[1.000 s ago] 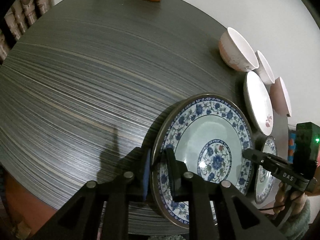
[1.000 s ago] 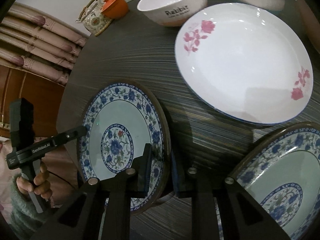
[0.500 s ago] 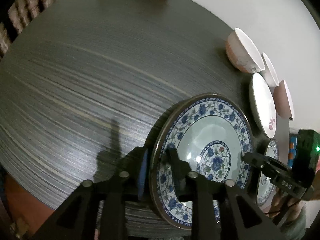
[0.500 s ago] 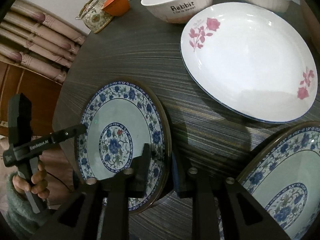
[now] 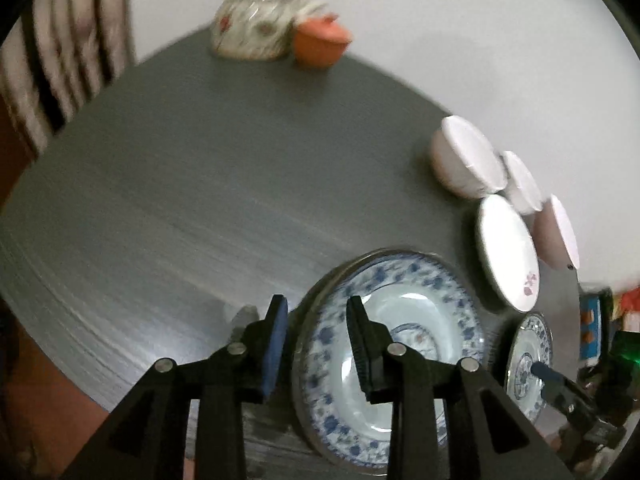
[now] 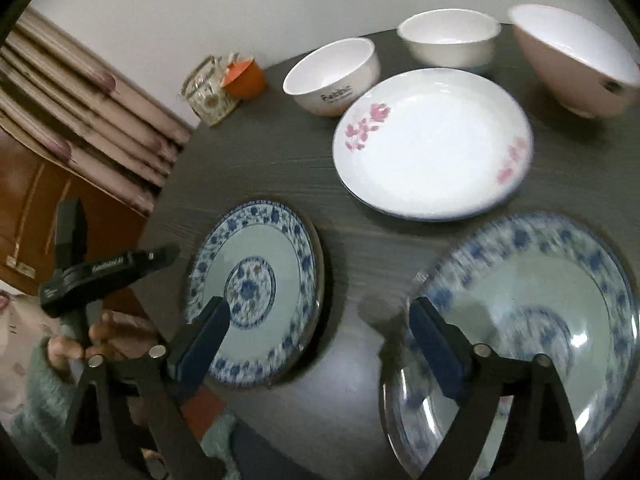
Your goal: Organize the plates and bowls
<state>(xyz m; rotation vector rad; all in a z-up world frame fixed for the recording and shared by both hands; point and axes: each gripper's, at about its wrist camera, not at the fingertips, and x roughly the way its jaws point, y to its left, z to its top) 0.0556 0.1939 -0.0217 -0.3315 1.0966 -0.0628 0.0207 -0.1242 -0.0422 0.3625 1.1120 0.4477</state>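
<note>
A blue-and-white floral plate (image 5: 400,344) lies flat near the front edge of the round dark table (image 5: 180,200). My left gripper (image 5: 315,302) straddles its left rim. Its jaws are opening, and a gap shows between the pads and the rim. In the right wrist view the same plate (image 6: 260,288) sits under my right gripper (image 6: 320,306). Those jaws are opening wide, one finger over the plate and one over bare table, holding nothing. A second blue floral plate (image 6: 540,320) lies to the right. A person's sleeved hand (image 6: 68,348) holds the left gripper.
Behind lie a white plate with pink flowers (image 6: 432,148), a "Rabbit" bowl (image 6: 332,76), a white bowl (image 6: 448,40) and a pink bowl (image 6: 572,60). A floral teapot (image 5: 248,24) and an orange cup (image 5: 320,44) stand at the far edge.
Both grippers were shut on opposite rims of the blue plate. Now the right one has opened wide and drawn back. The left one has loosened and lifted a little.
</note>
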